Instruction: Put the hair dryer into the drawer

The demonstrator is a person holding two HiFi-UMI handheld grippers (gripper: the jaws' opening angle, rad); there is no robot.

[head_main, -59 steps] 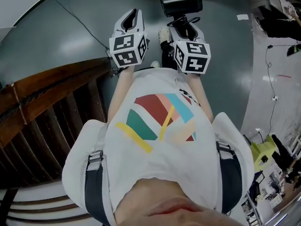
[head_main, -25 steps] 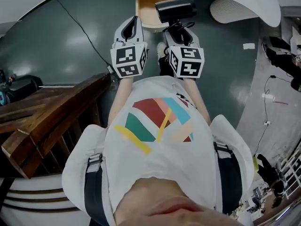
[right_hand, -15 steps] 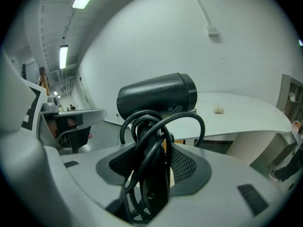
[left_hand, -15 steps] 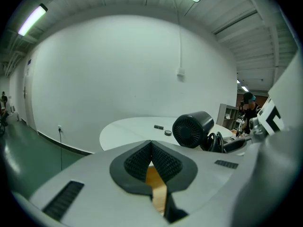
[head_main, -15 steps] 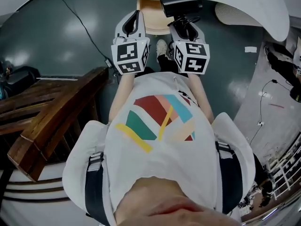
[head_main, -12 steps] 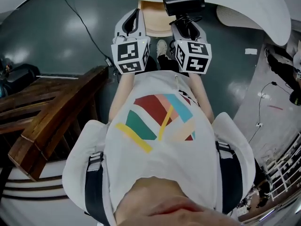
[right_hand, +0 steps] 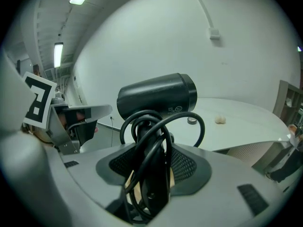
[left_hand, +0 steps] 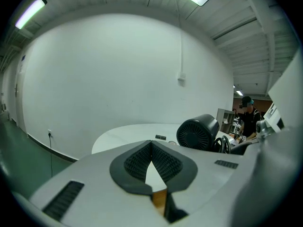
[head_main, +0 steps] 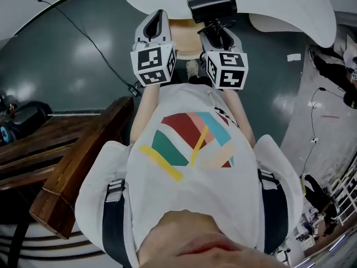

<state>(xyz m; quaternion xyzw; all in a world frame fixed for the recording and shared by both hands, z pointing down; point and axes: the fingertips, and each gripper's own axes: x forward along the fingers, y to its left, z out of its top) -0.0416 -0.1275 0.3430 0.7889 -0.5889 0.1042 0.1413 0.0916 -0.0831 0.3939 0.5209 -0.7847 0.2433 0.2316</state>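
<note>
Presently, the right gripper [right_hand: 150, 174] pinches the handle and looped cord of the black barrel-shaped hair dryer [right_hand: 158, 96], carried near the white rounded table [head_main: 279, 4]. The left gripper [left_hand: 151, 151] is pressed together, empty. Advise a firm grip, cord loops contained, and the left gripper used for the drawer.

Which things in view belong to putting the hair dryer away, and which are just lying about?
Belong to the job:
- hair dryer with its coiled cord, gripped in the right gripper
- left gripper, shut and empty
- no drawer shows plainly

Just lying about:
- white table
- small pale lump on it
- dark wooden structure
</note>
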